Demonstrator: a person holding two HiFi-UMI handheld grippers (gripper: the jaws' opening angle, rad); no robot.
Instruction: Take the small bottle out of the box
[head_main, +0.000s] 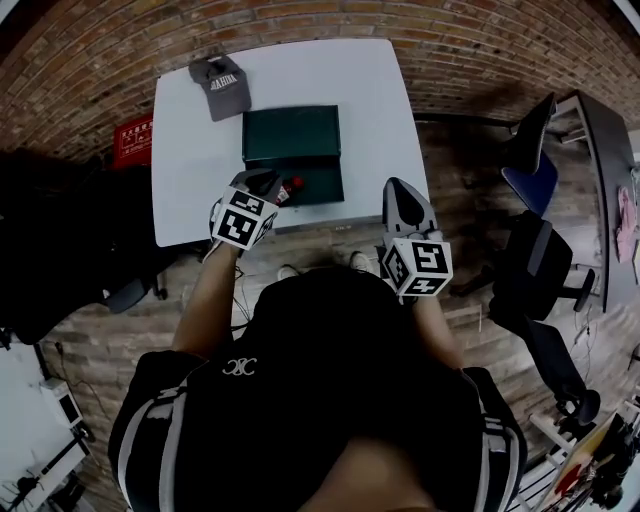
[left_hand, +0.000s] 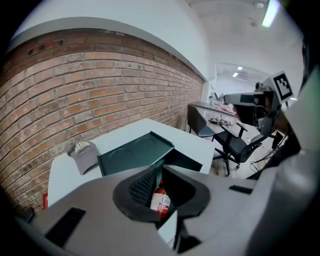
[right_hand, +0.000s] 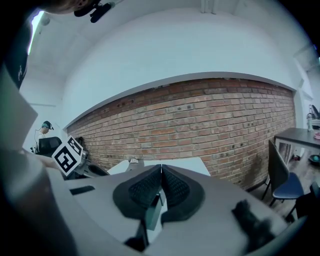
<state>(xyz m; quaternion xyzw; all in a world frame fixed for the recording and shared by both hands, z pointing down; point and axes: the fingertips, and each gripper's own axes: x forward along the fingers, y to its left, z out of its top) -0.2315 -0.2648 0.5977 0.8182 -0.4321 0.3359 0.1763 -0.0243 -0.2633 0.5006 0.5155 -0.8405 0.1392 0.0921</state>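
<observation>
Nearest in, the right gripper (right_hand: 161, 169) hangs off the table's (head_main: 190, 190) front edge, jaws pressed together on nothing, so it looks too far off to catch a drop. The left gripper (left_hand: 161, 171) is clenched on the small bottle (left_hand: 161, 201), red with a white label, held over the near part of the open green box (head_main: 292, 140). The bottle seems to sit low in the hollow behind the pads, so a tilt or jolt could slide it back into the box, or onto the table toward the grey cap (head_main: 221, 86).
</observation>
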